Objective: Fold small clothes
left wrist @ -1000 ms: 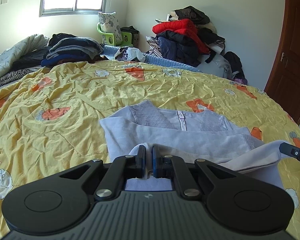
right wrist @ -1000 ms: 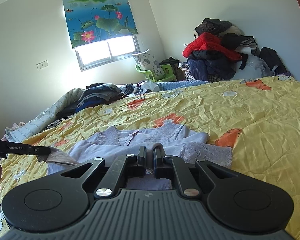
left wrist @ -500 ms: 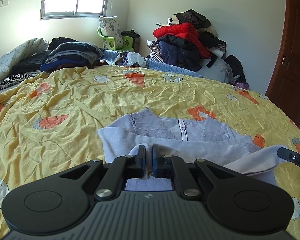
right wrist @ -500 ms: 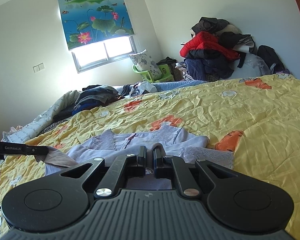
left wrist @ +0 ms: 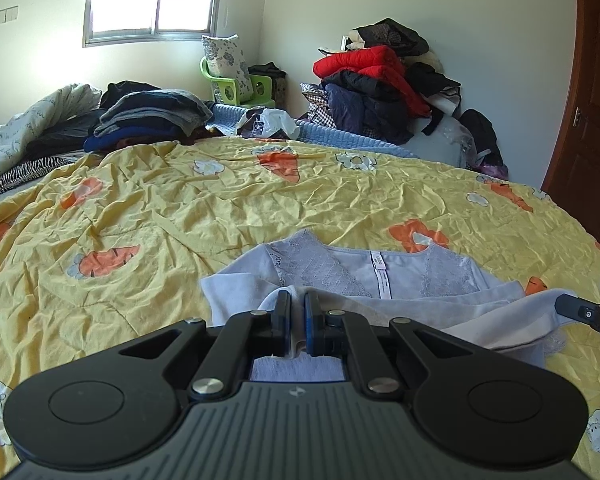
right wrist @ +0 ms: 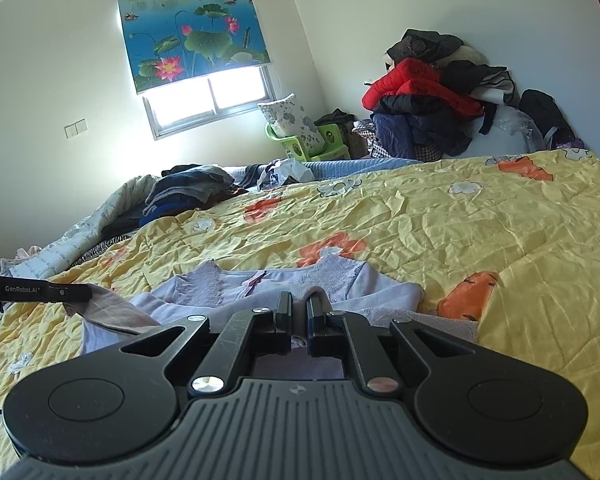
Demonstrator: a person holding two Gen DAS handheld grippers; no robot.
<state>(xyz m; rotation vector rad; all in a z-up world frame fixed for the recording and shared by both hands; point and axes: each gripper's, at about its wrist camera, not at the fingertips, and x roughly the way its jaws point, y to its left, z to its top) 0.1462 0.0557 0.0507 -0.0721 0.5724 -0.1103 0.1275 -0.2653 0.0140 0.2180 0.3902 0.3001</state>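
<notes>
A small lavender top [left wrist: 380, 276] with a lace yoke lies flat on the yellow bedspread [left wrist: 180, 216], neckline away from me. My left gripper [left wrist: 297, 300] is shut on a fold of its near edge, which is lifted over the body of the top. In the right wrist view the same top [right wrist: 260, 282] shows, and my right gripper [right wrist: 298, 300] is shut on the other end of that edge. Each gripper appears in the other's view: the right gripper [left wrist: 584, 312] at the far right, the left gripper [right wrist: 40, 290] at the far left with cloth hanging from it.
A stack of folded dark clothes [left wrist: 152, 116] sits at the bed's far left. A heap of jackets [left wrist: 380, 80] is piled against the back wall, beside a green chair [left wrist: 236, 84] with a pillow. A brown door [left wrist: 592, 120] stands at the right.
Both grippers have carried the held edge forward over the top, toward its neckline. The lace yoke now lies closer to the fingertips in both views.
</notes>
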